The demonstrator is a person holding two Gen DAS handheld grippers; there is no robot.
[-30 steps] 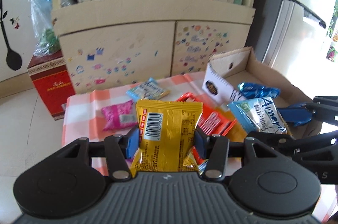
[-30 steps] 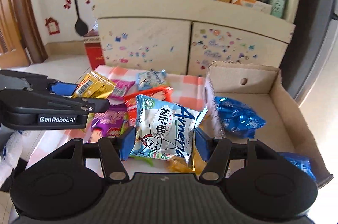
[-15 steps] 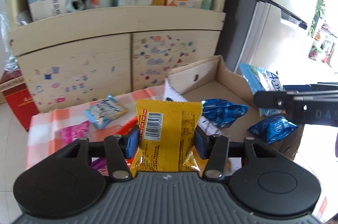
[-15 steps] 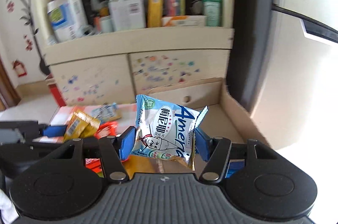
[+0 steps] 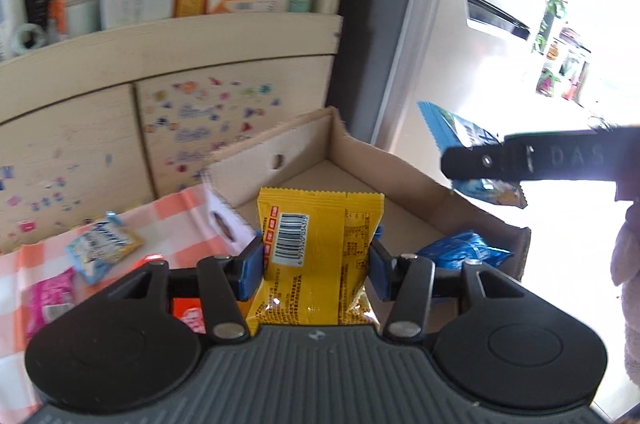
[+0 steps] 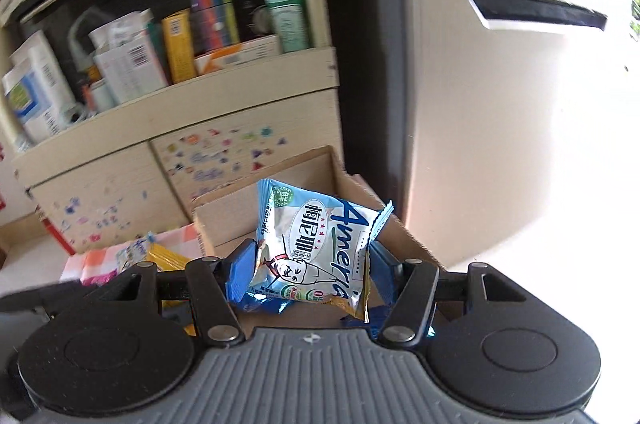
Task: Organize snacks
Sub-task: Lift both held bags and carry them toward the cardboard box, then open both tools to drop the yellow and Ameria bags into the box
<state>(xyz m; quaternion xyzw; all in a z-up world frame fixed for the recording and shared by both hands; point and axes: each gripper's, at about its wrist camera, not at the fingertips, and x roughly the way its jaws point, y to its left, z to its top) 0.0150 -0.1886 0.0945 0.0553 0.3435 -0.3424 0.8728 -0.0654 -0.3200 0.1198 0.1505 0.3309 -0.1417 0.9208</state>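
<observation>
Snacks are held over the cardboard box (image 5: 404,180); the left gripper (image 5: 316,260) squeezes a yellow pack (image 5: 320,244). At 2 o'clock, the right gripper (image 6: 306,270) squeezes a blue-white pack (image 6: 316,248).

a home: stickered cabinet (image 5: 168,128), cluttered shelf (image 6: 160,56) of household boxes, checkered cloth (image 5: 168,220).

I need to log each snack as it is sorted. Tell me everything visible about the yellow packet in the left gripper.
The yellow snack packet is a glossy foil-like pillow pack with crimped top edge, white barcode label, red marks and small print: its back side. It stands upright, pinched at both side edges by the left gripper and its blue pads, above the cardboard box. Nothing else visibly touches it.
</observation>
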